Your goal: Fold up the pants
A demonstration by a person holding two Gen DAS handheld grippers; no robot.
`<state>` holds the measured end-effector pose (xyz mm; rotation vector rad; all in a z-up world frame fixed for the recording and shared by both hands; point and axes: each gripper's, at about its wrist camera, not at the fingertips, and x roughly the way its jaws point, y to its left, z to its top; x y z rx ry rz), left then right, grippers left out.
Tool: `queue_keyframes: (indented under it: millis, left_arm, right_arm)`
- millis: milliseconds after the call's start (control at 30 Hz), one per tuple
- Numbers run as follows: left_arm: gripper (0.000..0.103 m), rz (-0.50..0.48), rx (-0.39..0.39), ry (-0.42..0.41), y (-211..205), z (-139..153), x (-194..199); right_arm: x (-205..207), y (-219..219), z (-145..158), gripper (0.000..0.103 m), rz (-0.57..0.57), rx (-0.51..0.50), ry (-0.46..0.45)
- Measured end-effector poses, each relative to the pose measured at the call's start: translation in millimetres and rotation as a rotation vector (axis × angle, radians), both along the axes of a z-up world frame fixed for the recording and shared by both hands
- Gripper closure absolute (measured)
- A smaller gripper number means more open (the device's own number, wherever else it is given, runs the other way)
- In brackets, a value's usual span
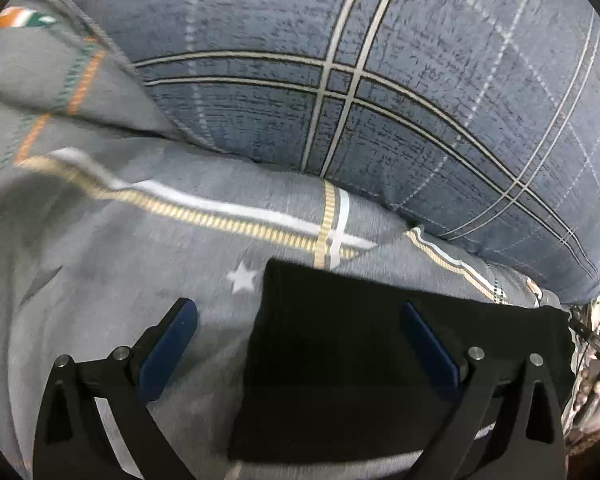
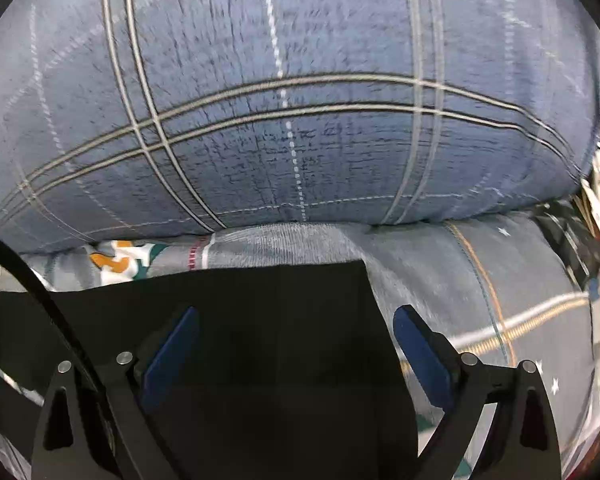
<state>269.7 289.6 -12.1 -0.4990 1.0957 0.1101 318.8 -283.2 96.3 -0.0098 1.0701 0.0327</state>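
The black pants (image 1: 340, 344) lie flat on a grey bedsheet (image 1: 140, 264), folded into a dark rectangle. My left gripper (image 1: 300, 320) is open, hovering over the pants' left edge: one blue finger is over the sheet, the other over the black cloth. In the right wrist view the pants (image 2: 260, 340) fill the lower middle. My right gripper (image 2: 296, 328) is open over their right edge, with its right finger over the sheet. Neither gripper holds anything.
A large blue plaid pillow (image 1: 380, 100) lies just beyond the pants, and fills the top of the right wrist view (image 2: 300, 120). The grey sheet (image 2: 480, 280) has star and stripe prints. Clutter (image 1: 596, 360) lies off the bed's right edge. A black cable (image 2: 32, 280) crosses at left.
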Motion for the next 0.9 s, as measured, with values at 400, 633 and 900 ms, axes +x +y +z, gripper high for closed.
queue_keyframes:
  millis: [400, 633, 900]
  left_arm:
    - [0.093, -0.187, 0.237, -0.024, -50.0, 24.7, 1.4]
    - [0.094, -0.158, 0.224, -0.096, -51.3, 69.5, -24.5]
    - [0.093, -0.156, 0.229, -0.201, -61.9, 123.8, -55.5]
  right_arm:
    - [2.5, 20.4, -11.9, 0.094, 0.018, 0.015, 0.024]
    - [-46.5, -0.5, 42.2, 0.102, -0.016, 0.135, -0.098]
    - [-77.0, -4.7, 67.2, 0.07, 0.055, 0.219, -0.07]
